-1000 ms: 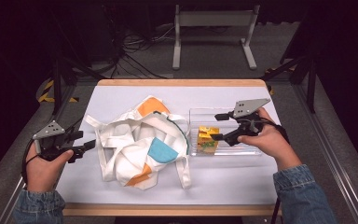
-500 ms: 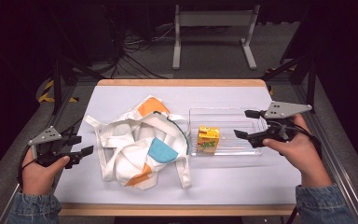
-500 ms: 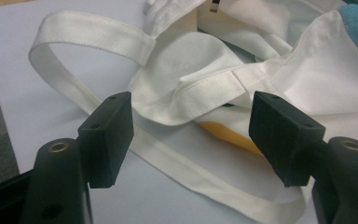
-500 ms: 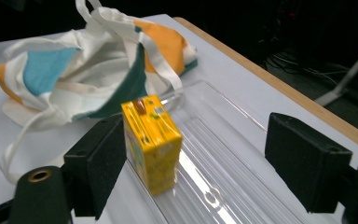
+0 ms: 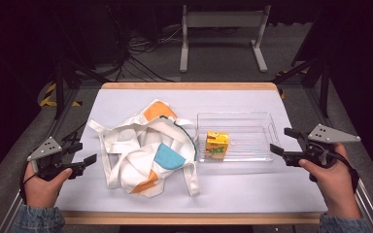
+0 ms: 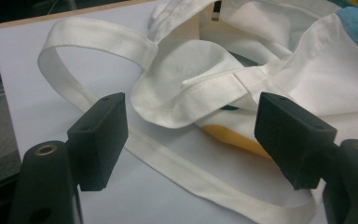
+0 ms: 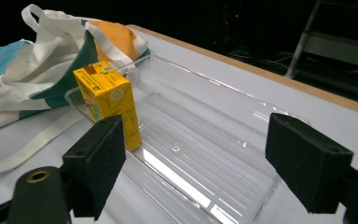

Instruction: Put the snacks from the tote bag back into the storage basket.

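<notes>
A white tote bag (image 5: 145, 150) with orange and blue patches lies crumpled at the table's centre-left. A yellow juice carton (image 5: 216, 144) stands upright at the left end of a clear plastic tray (image 5: 252, 127). My right gripper (image 5: 282, 141) hovers just off the tray's right end, open and empty, its jaws having just been opening; its view shows the carton (image 7: 107, 100) and the tray (image 7: 205, 140) ahead of the right gripper (image 7: 200, 149). My left gripper (image 5: 83, 153) sits left of the bag, open, its jaws just opened wider with nothing pinched; a bag strap (image 6: 168, 163) lies beyond the left gripper (image 6: 191, 112).
The white table top (image 5: 252, 189) has a wooden edge (image 5: 189, 86) at the far side. A metal stand (image 5: 221, 34) and cables are on the dark floor beyond. The bag's long straps (image 5: 192, 174) trail toward the near edge.
My right gripper has pulled away from the carton to the right, past the tray's end, leaving the carton standing. The left gripper shifted slightly nearer and lower.
</notes>
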A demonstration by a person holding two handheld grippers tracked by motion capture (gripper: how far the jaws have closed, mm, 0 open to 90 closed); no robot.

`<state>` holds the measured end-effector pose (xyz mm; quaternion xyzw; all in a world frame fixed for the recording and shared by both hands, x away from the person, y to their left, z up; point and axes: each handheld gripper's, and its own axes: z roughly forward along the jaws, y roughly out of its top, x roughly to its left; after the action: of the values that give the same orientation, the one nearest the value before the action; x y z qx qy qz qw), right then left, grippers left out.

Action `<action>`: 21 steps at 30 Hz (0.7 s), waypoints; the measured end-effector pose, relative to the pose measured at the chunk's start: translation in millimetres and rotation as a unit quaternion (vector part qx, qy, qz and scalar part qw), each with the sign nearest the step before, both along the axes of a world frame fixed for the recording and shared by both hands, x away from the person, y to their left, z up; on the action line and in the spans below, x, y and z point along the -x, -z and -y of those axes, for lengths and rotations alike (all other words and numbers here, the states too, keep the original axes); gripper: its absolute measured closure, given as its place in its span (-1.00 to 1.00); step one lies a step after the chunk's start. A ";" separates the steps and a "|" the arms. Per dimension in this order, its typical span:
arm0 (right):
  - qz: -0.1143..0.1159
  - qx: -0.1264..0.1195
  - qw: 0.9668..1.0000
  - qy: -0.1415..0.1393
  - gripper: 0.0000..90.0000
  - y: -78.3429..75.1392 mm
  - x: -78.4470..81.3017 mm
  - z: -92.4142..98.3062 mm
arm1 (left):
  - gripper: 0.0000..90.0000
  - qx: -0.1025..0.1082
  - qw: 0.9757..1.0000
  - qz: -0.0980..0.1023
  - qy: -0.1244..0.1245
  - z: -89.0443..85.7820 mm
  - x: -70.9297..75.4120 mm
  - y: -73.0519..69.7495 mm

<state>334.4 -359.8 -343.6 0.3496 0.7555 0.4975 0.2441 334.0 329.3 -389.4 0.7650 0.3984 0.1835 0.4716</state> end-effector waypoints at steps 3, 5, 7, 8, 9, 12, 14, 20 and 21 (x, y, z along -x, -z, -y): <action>0.001 -0.001 1.000 0.016 -0.54 9.9 3.4 2.0 | -0.41 0.005 1.000 0.004 -0.001 -0.4 3.5 4.4; -0.005 -0.011 1.000 0.025 -0.53 22.5 5.5 2.8 | -0.43 0.009 1.000 0.009 -0.006 -1.2 8.4 10.5; -0.022 0.007 0.999 0.031 -0.53 30.5 6.7 3.8 | -0.46 0.013 1.000 0.014 -0.014 -2.2 13.8 19.1; -0.025 0.008 0.999 0.038 -0.53 34.3 7.7 4.7 | -0.46 0.014 1.000 0.016 -0.016 -3.0 15.9 23.3; -0.029 0.006 0.999 0.041 -0.53 37.9 8.1 5.6 | -0.47 0.014 1.000 0.015 -0.019 -2.8 17.6 26.4; -0.040 0.000 0.998 0.050 -0.53 47.8 9.9 8.4 | -0.51 0.015 1.000 0.013 -0.023 -5.2 21.1 38.1; -0.048 0.005 0.997 0.060 -0.53 55.0 10.5 9.9 | -0.51 0.015 0.999 0.013 -0.026 -5.4 21.1 42.4; -0.066 0.010 0.995 0.071 -0.53 74.7 11.0 9.9 | -0.59 0.024 0.999 0.013 -0.025 -6.6 15.7 59.1; -0.069 0.010 0.995 0.075 -0.53 77.8 10.4 10.3 | -0.60 0.027 0.999 0.013 -0.023 -6.8 15.5 60.2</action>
<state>324.0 -370.1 -421.4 0.4362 0.7472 0.4446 0.2318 318.5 336.1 -449.6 0.7401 0.4145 0.1940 0.4927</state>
